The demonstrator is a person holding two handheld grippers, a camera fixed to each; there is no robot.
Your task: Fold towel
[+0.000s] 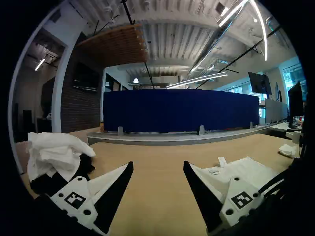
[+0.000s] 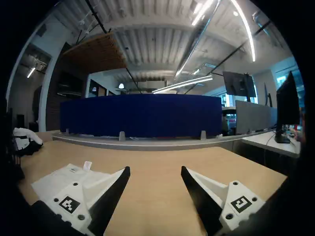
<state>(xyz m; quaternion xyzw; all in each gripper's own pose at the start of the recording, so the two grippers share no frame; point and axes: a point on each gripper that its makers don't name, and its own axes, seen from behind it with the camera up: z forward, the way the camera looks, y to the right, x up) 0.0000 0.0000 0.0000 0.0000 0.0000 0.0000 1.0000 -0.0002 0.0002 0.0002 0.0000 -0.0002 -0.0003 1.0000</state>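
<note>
A flat folded white towel [image 1: 244,169] with a small tag lies on the wooden table [image 1: 157,157], partly behind the right finger of my left gripper [image 1: 158,165]. That gripper is open with nothing between its fingers. In the right gripper view the same towel [image 2: 67,177] lies at the lower left, behind the left finger of my right gripper [image 2: 154,170], which is also open and holds nothing. A heap of crumpled white towels [image 1: 55,153] rests on a dark object at the table's left; it appears far left as the heap [image 2: 24,137].
A blue partition [image 1: 177,110] on a grey rail [image 1: 157,137] closes the far edge of the table. Monitors [image 2: 287,106] stand on a neighbouring desk at right. A small white cloth [image 1: 289,149] lies at the far right. A brick wall [image 1: 78,106] stands at left.
</note>
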